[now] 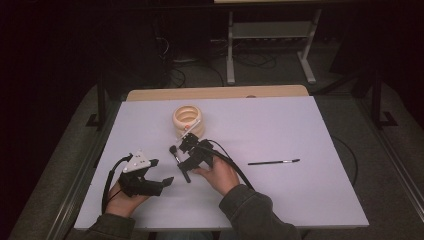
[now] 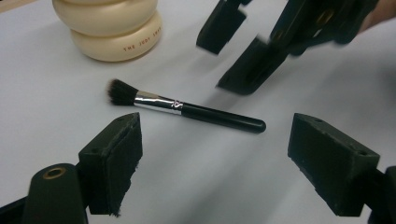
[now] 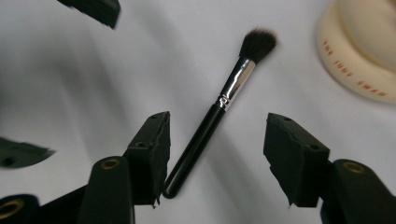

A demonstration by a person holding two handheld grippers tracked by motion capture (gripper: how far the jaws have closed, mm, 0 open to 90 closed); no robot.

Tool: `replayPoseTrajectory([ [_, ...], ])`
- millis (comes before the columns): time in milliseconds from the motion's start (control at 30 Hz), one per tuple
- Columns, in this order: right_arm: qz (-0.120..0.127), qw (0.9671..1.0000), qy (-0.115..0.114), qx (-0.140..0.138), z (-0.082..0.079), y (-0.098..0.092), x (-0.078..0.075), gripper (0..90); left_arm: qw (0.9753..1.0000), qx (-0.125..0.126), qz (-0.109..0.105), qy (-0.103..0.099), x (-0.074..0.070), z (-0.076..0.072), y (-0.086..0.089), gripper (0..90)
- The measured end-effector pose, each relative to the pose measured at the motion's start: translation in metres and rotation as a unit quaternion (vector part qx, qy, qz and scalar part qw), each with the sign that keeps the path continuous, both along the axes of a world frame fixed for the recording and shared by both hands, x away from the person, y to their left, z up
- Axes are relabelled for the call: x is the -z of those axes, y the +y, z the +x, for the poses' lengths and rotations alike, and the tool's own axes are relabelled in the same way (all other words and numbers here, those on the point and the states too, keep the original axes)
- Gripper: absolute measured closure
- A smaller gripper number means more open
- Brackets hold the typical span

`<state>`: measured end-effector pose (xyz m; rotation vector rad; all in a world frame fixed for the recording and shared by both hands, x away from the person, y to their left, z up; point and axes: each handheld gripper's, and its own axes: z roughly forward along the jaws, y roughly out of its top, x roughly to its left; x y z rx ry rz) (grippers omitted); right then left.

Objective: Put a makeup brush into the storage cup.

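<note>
Flat on table, black-handled makeup brush, silver ferrule, dark bristles

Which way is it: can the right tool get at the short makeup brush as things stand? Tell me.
Probably yes. The right tool stands open over the short makeup brush, whose black handle lies flat between the jaws with nothing across it.

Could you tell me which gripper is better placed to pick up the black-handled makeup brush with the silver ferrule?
The right gripper: its open jaws already straddle the black-handled makeup brush. The left gripper is open too, but sits farther back.
</note>
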<state>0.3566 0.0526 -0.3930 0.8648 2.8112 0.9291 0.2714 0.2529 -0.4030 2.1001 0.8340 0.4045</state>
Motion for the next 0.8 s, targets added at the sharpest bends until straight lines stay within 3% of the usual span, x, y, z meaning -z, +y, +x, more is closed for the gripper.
replayPoseTrajectory([
  [167,-0.019,0.9997,0.012,0.007,0.001,0.015,0.013,46.1,1.0,0.001,0.001,0.0,0.0,0.0,0.0,17.7],
  [500,-0.045,0.9984,0.029,0.021,0.004,0.025,0.03,56.9,1.0,-0.001,0.001,0.001,0.0,0.001,0.001,17.7],
  [800,-0.083,0.9958,-0.005,0.04,-0.004,0.032,0.033,74.6,1.0,-0.002,0.003,0.001,0.001,0.002,0.0,17.7],
])
